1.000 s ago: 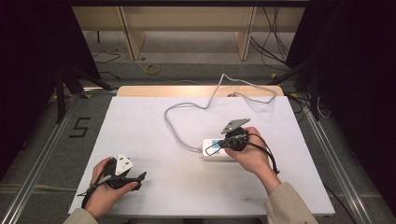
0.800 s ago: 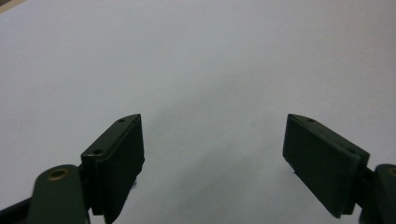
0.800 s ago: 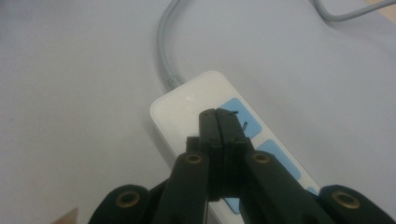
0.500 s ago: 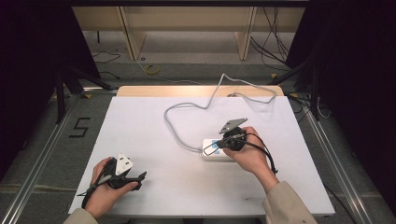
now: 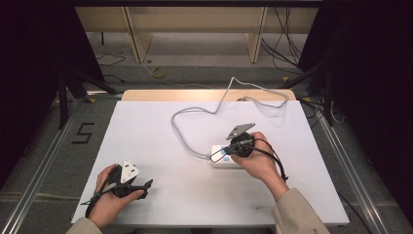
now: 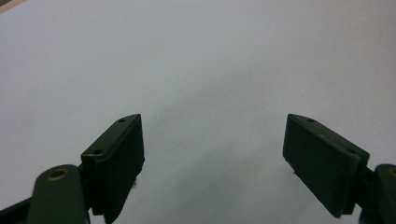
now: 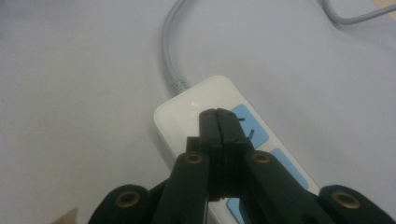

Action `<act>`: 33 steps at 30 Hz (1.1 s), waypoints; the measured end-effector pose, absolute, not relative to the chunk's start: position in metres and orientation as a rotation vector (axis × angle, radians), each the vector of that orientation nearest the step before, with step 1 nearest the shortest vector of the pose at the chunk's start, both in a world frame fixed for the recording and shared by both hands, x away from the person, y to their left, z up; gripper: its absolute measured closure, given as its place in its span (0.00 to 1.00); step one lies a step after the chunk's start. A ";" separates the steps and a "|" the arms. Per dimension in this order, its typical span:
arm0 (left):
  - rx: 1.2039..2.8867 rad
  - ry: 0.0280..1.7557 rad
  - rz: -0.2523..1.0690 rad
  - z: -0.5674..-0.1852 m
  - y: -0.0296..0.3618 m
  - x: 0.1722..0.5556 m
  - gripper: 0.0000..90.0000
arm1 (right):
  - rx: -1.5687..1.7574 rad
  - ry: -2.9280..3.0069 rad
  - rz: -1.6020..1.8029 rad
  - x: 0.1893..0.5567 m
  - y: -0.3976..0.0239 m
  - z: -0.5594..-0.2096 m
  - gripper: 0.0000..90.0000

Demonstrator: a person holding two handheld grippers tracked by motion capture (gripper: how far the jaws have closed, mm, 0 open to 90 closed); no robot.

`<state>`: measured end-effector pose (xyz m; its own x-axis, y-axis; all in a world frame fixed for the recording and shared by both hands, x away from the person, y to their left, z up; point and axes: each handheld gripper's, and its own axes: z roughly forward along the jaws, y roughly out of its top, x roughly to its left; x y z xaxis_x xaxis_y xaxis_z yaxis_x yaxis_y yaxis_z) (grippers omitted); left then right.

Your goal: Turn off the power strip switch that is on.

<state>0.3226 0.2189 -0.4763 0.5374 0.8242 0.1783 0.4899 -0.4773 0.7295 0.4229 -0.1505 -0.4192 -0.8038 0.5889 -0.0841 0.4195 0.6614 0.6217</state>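
A white power strip with pale blue sockets lies right of the table's middle, seen close up in the right gripper view. Its grey cable loops back to the far edge and leaves the strip's end. My right gripper is shut with nothing between its jaws, and its tips sit over the strip's cable end; I cannot tell if they touch it. Near the front left corner, my left gripper rests in a hand. It is open over bare white tabletop.
The white table has a wooden strip along its far edge. Metal rails run along the floor on both sides, and a "5" mark lies on the floor at left. Loose cables lie on the floor beyond the table.
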 end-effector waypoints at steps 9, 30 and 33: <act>2.155 1.056 0.696 -0.476 0.219 0.323 0.22 | 0.798 2.609 0.860 0.425 -0.149 -0.420 1.00; 2.154 1.055 0.695 -0.477 0.219 0.323 0.22 | 0.798 2.630 0.829 0.427 -0.145 -0.426 1.00; 2.155 1.054 0.695 -0.477 0.219 0.323 0.22 | 0.797 2.634 0.829 0.428 -0.144 -0.427 1.00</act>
